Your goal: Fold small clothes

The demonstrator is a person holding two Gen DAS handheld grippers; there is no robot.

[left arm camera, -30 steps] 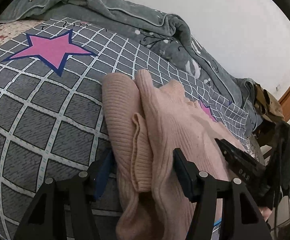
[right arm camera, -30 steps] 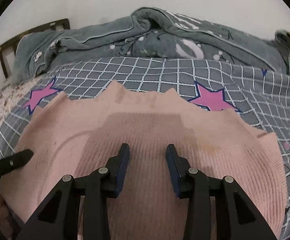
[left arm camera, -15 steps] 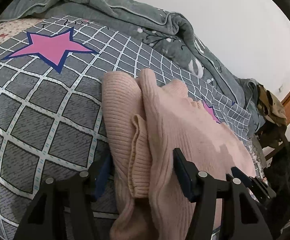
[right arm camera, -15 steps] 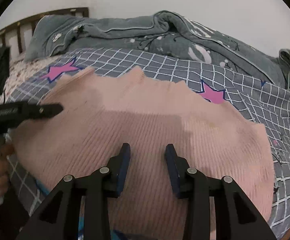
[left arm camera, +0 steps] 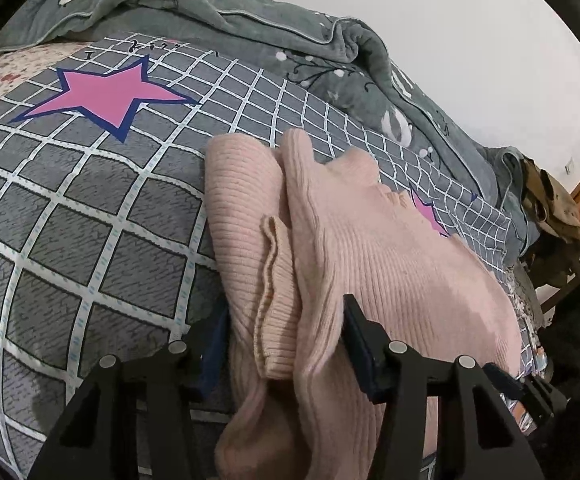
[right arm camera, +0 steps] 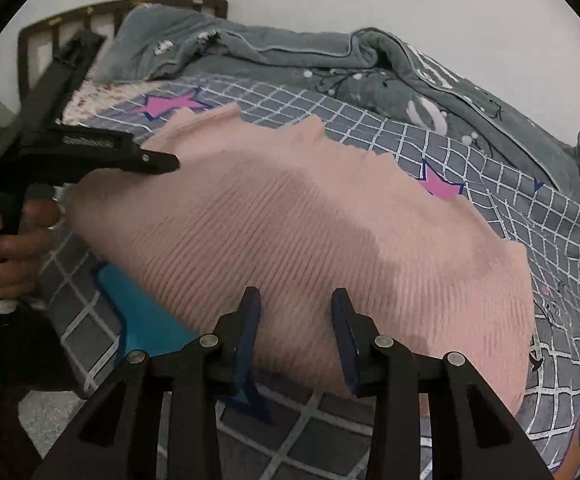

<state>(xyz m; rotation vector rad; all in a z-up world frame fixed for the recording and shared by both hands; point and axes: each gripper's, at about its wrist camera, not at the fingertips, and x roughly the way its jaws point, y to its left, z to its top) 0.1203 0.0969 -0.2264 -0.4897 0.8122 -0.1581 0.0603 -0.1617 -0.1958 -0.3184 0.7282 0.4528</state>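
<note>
A pink ribbed sweater (left arm camera: 390, 264) lies on a bed with a grey checked cover (left arm camera: 70, 220) printed with pink stars. One sleeve is folded in, and its cuff (left arm camera: 274, 320) lies on top. My left gripper (left arm camera: 286, 336) straddles that cuff and the sweater's side fold. Its jaws are closing with the knit bunched between them, though no firm pinch shows. It also shows at the sweater's left edge in the right wrist view, left gripper (right arm camera: 162, 162). My right gripper (right arm camera: 296, 312) hovers open over the near hem of the sweater (right arm camera: 310, 220), which lies flat between its fingers.
A grey plush blanket (right arm camera: 330, 64) is heaped along the far side, below a white wall. A dark headboard (right arm camera: 50, 36) stands at the left, and a hand (right arm camera: 10, 248) holds the left gripper. Clothes hang on a chair (left arm camera: 550, 208) past the bed. A teal patch (right arm camera: 142, 312) shows under the hem.
The right wrist view has swung and pulled back, so the sweater's near hem and more of the left gripper now show. In the left view, the right gripper slid to the bottom right corner.
</note>
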